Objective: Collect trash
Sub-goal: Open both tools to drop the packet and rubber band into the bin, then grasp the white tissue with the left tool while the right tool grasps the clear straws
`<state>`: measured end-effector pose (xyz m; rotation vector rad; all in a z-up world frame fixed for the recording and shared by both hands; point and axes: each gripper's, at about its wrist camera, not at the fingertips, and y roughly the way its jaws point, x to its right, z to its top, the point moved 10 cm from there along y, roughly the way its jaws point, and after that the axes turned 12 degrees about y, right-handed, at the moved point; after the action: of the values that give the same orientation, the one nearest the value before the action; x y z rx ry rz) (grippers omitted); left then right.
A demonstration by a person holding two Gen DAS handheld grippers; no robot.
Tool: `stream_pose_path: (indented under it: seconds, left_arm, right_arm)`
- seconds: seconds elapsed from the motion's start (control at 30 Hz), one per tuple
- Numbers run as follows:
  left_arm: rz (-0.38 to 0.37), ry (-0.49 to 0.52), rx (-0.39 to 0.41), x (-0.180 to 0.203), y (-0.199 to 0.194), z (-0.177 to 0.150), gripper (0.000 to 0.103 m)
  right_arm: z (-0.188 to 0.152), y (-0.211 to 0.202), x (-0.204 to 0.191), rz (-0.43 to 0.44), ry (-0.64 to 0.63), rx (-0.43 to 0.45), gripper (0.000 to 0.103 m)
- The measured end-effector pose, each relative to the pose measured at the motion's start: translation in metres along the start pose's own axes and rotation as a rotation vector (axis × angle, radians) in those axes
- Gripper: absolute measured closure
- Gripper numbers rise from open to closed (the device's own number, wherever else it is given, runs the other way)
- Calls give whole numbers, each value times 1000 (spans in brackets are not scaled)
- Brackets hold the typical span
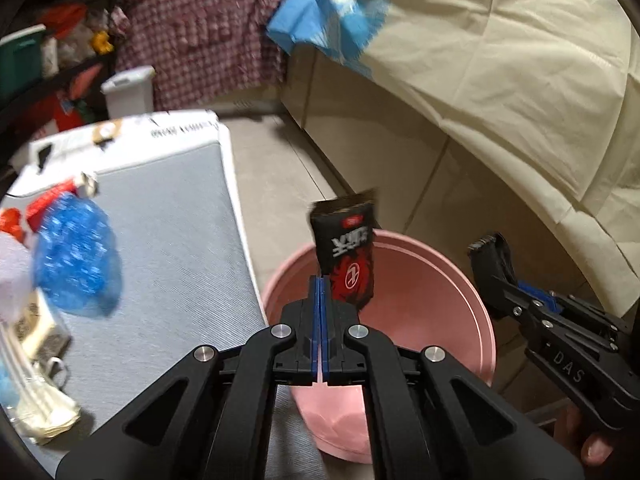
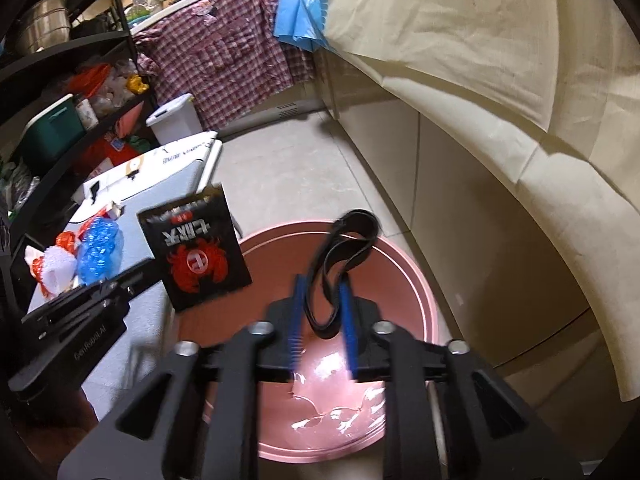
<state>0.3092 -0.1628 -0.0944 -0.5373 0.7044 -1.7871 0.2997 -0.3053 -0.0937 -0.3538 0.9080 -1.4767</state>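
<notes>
Holding the flat black snack packet with red artwork and white lettering, your left gripper has its blue-padded fingers pressed together on the packet's lower edge. The packet stands upright above the near rim of the round pink plastic bucket. In the right wrist view the same packet hangs at the left rim of the bucket.

Your right gripper has its fingers parted with a gap between them, and a looped black rubber band sits between the pads, its upper loop rising above them. The band is over the bucket's glossy interior. Whether the pads actually pinch the band cannot be told from either view.

To your left, the grey mat-covered surface carries a crumpled blue plastic wrapper, red-and-white wrappers and folded white paper.

Beyond the bucket lie the pale tiled floor, a small white lidded bin, a hanging purple checked cloth and a blue plastic sheet.
</notes>
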Motion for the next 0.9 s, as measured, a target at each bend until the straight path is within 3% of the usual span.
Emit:
stream_pose_path:
  seconds: [0.07, 0.17, 0.43, 0.63, 0.73, 0.9]
  left_arm:
    - [-7, -14, -4, -2, 1, -2, 100]
    - [-10, -36, 2, -6, -4, -4, 80]
    - [6, -36, 39, -14, -39, -3, 76]
    - [35, -31, 79, -24, -87, -7, 75]
    - [57, -38, 124, -33, -114, -8, 75]
    - [76, -26, 190, -44, -159, -12, 75]
  right_arm:
    - [1, 0, 2, -8, 0, 9, 61]
    - [1, -2, 2, -16, -6, 15, 54]
    - [3, -10, 0, -4, -18, 50, 54]
    - [5, -27, -10, 4, -59, 109, 55]
    - [7, -42, -18, 27, -68, 152, 64]
    - [3, -75, -35, 95, -93, 219, 72]
